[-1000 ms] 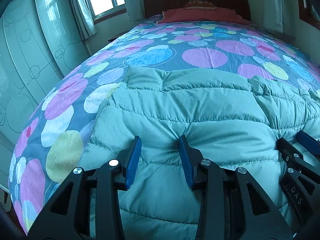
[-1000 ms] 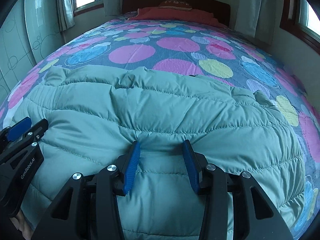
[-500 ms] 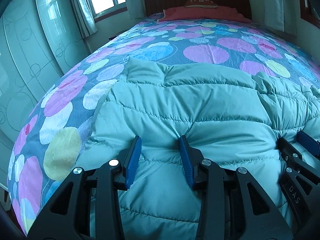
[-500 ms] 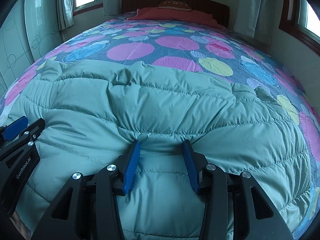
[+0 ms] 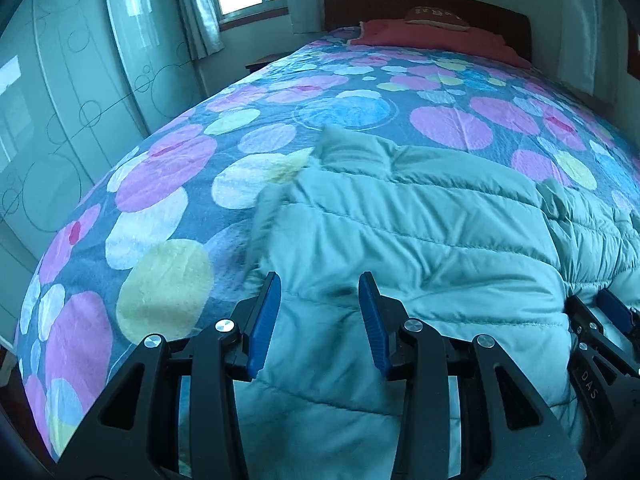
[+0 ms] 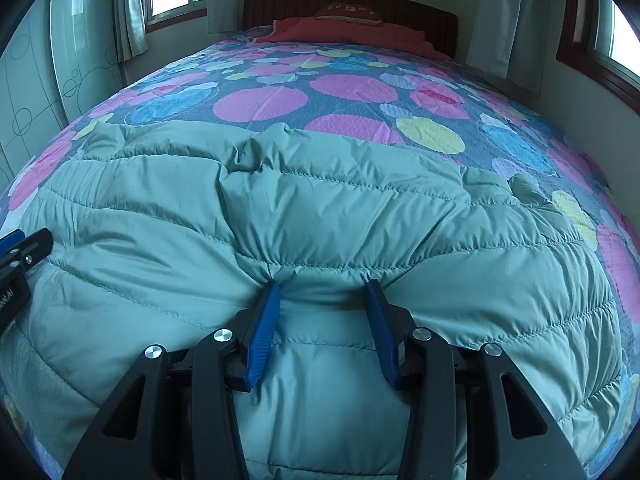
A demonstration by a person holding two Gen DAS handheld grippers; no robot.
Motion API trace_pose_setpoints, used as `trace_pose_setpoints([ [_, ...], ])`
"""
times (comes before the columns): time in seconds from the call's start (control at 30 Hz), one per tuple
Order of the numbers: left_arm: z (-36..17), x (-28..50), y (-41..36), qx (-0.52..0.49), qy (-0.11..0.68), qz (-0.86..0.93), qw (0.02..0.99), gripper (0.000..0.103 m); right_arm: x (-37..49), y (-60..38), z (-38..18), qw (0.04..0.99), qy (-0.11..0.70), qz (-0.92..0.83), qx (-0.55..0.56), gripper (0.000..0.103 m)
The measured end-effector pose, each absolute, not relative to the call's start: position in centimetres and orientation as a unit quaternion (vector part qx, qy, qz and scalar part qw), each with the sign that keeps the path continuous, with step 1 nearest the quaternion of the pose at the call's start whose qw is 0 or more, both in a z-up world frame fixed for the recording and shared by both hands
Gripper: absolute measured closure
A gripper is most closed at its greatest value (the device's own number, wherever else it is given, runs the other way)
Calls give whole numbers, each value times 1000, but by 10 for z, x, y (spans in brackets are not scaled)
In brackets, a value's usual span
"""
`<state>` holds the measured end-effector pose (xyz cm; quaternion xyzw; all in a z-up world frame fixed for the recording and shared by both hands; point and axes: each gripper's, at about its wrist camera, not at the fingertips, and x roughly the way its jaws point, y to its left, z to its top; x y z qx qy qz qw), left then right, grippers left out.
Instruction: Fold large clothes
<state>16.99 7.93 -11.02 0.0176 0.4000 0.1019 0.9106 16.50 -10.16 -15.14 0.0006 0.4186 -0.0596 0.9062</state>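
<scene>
A teal quilted puffer jacket (image 5: 420,232) lies spread across the near end of the bed; it also fills the right wrist view (image 6: 320,216). My left gripper (image 5: 320,284) is open, its blue pads resting down on the jacket's left part near its left edge. My right gripper (image 6: 322,286) is open too, its blue pads pressed into the padding at the jacket's middle. The right gripper shows at the right edge of the left wrist view (image 5: 608,316). The left gripper shows at the left edge of the right wrist view (image 6: 20,248).
The bed (image 5: 160,184) has a grey-blue cover with large coloured circles. A red pillow (image 6: 352,32) and dark headboard (image 6: 400,8) are at the far end. A glass wardrobe (image 5: 60,100) stands left; windows and curtains line the walls.
Both grippers have pushed forward over the jacket. The jacket's far edge has slid further up the bed and its left edge has bunched up. The jaws have stayed open.
</scene>
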Motion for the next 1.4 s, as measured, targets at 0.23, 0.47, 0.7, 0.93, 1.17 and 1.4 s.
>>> trace_pose_setpoints([
  [0.23, -106, 168, 154, -135, 422, 111, 890, 55, 165, -102, -152, 906, 418, -59, 1, 58],
  [0.47, -120, 184, 180, -282, 443, 43, 850, 52, 164, -102, -152, 907, 418, -59, 0, 58],
  [0.7, -127, 196, 165, -298, 444, -2, 845, 45, 164, -102, -152, 907, 417, -59, 1, 58],
  [0.93, -149, 206, 171, -333, 459, -10, 823, 43, 164, -102, -152, 907, 417, -60, -1, 58],
  [1.17, -150, 204, 165, -316, 449, -31, 835, 68, 164, -102, -152, 907, 416, -60, -1, 58],
  [1.4, -139, 198, 158, -310, 437, -47, 843, 88, 166, -102, -151, 907, 416, -62, -4, 58],
])
